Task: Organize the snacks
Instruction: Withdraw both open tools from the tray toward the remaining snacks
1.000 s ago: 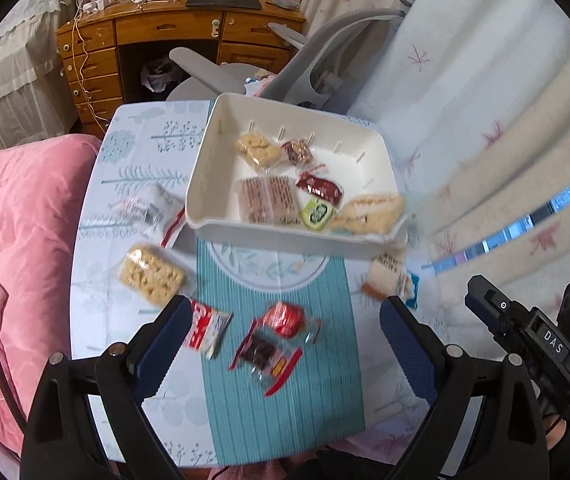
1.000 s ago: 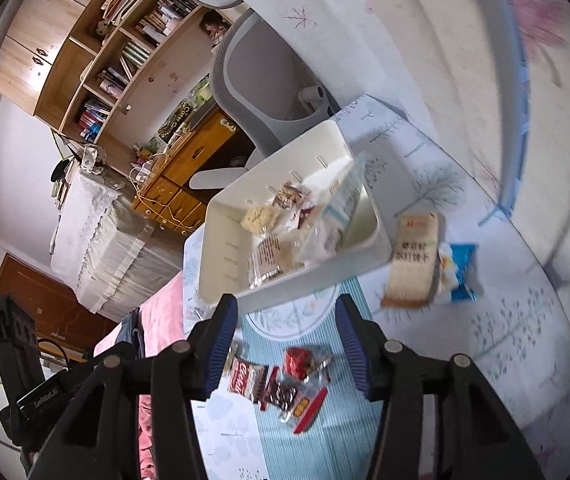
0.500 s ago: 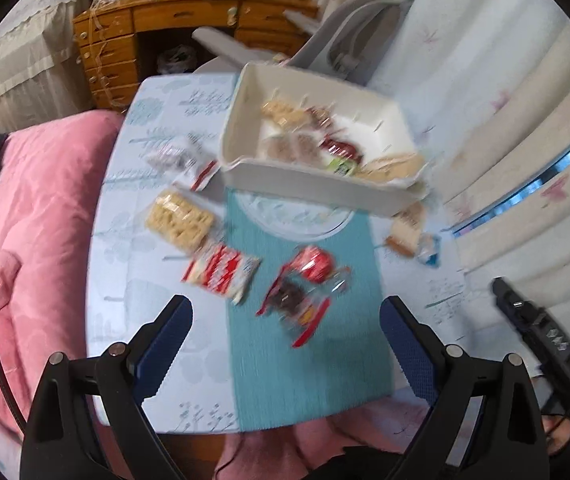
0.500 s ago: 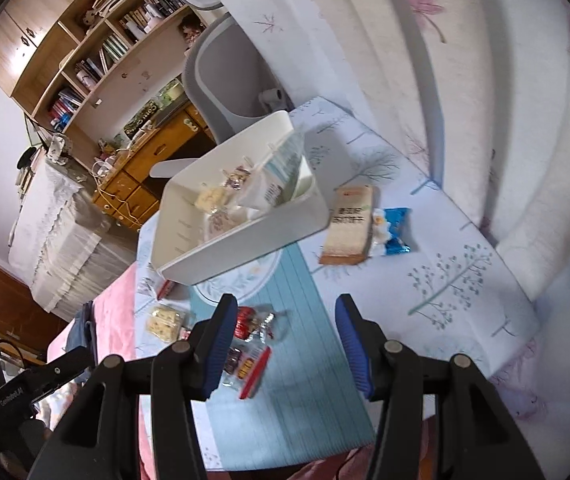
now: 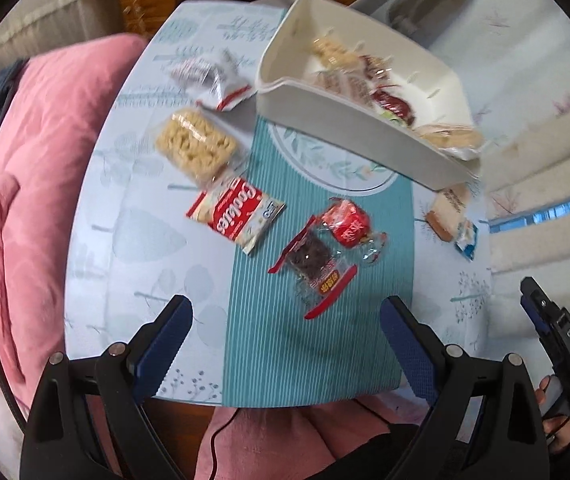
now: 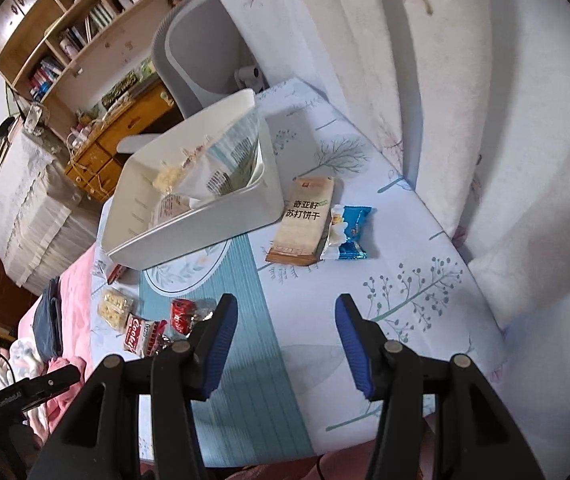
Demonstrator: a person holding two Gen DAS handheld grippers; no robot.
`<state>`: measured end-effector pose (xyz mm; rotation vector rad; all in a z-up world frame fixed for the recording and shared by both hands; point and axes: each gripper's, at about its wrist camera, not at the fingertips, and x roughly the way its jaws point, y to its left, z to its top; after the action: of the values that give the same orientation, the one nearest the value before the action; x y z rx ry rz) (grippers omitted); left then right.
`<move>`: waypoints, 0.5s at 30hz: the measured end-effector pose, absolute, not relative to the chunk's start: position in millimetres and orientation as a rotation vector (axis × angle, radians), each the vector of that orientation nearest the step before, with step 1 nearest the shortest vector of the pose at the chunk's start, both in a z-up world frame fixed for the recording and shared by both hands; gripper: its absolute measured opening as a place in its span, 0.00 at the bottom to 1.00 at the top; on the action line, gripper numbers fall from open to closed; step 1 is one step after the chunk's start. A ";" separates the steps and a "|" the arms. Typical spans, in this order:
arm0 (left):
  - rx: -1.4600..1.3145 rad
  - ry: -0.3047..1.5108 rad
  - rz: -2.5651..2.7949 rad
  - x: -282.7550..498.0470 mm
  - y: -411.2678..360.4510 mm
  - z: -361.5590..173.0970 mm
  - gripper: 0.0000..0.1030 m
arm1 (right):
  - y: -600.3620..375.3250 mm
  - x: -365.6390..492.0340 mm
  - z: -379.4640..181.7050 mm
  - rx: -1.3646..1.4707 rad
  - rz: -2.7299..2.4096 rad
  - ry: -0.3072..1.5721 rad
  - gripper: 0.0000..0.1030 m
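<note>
Where a small table [image 5: 133, 248] in a pale leaf-print cloth with a teal striped runner [image 5: 309, 332] stands between a pink bed [image 5: 33, 128] and flowered curtains [image 6: 465, 92], the left gripper [image 5: 285, 336] hangs spread and empty just short of the chocolate bar packet [image 5: 313, 264] and red Cookies pack [image 5: 237, 214]. The right gripper [image 6: 285, 340], equally spread, faces the soda cracker pack [image 6: 305, 220] beside the white tray [image 6: 205, 224] of snacks.

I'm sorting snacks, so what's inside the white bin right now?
The white bin holds several wrapped snacks, including a red packet and a large clear bag. Anything beneath them is hidden.
</note>
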<state>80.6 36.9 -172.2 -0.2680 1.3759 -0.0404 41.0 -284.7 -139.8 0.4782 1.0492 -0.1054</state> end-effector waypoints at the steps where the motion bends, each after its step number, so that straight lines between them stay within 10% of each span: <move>1: -0.280 1.387 -0.025 82.2 36.1 -176.6 0.91 | -286.8 44.4 -141.9 0.470 -0.102 1.061 0.50; 15: -0.522 1.484 0.191 96.4 15.7 -242.4 0.91 | -327.4 110.1 -185.5 0.404 -0.005 1.273 0.50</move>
<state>96.4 15.7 -242.4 -0.5217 1.4843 0.1910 110.1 -327.4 -185.5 0.4037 1.2733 -0.0051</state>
